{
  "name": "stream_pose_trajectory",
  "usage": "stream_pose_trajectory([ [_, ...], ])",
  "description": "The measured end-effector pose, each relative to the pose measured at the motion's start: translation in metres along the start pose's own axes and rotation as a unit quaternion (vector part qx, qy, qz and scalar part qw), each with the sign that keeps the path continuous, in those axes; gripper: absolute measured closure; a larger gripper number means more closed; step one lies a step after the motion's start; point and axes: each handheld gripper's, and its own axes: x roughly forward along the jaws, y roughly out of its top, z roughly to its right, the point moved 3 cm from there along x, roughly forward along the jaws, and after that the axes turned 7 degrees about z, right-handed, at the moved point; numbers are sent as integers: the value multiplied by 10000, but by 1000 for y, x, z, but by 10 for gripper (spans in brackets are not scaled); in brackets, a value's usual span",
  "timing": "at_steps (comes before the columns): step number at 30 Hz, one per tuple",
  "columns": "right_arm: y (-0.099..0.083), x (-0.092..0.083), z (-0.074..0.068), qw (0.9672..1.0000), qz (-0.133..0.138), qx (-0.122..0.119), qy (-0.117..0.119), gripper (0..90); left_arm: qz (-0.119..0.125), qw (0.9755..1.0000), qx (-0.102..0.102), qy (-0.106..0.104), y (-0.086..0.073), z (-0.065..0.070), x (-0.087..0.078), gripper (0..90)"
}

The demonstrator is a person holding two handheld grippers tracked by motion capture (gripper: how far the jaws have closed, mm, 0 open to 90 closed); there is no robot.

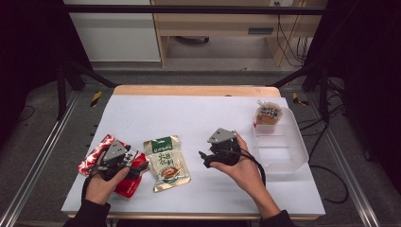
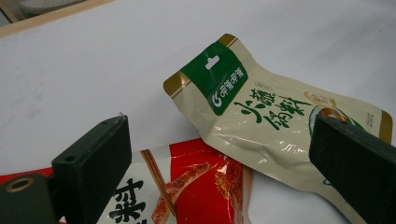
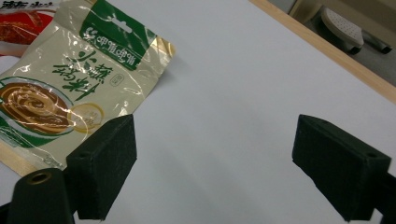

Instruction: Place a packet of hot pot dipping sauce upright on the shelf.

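Note:
A beige pouch with a green header (image 1: 165, 163) (image 2: 271, 112) (image 3: 74, 88) lies flat at the front middle of the white table. A red snack bag (image 1: 118, 168) (image 2: 187, 191) lies to its left, its right edge tucked under the pouch. My left gripper (image 1: 130, 161) (image 2: 224, 163) hovers over the red bag, jaws open wide and pointing right toward the pouch. My right gripper (image 1: 204, 158) (image 3: 215, 168) is open just right of the pouch, over bare table, with nothing between its jaws.
A clear plastic bin (image 1: 279, 149) stands at the right side of the table; an orange-labelled packet (image 1: 268, 114) leans at its far end. The table's wooden far edge (image 1: 196, 90) borders the white sheet. A cabinet stands beyond the table.

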Motion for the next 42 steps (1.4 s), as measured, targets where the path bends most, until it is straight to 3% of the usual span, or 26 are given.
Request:
stream_pose_trajectory([
  [10,-28,11,-24,9997,-155,157,117,151,-107,9994,293,-126,14,1,13,100],
  [14,-34,7,-24,9996,-120,264,12,151,-374,9983,393,-219,21,-5,28,117],
  [16,-36,4,-24,9994,-126,315,-25,151,-510,9978,341,-256,23,-11,39,134],
  [22,-45,6,-23,9992,-267,299,-67,155,-753,9959,379,-319,23,-13,58,170],
  [27,-47,10,-26,9992,-346,191,-23,154,-1000,9935,473,-271,16,-13,64,167],
  [31,-48,11,-28,9992,-381,97,14,153,-1044,9936,346,-266,12,-17,65,178],
  [36,-50,13,-30,9988,-482,58,91,151,-1128,9922,318,-431,11,-15,66,353],
  [42,-51,15,-33,9984,-539,-17,152,150,-1167,9912,332,-535,11,-12,66,487],
])
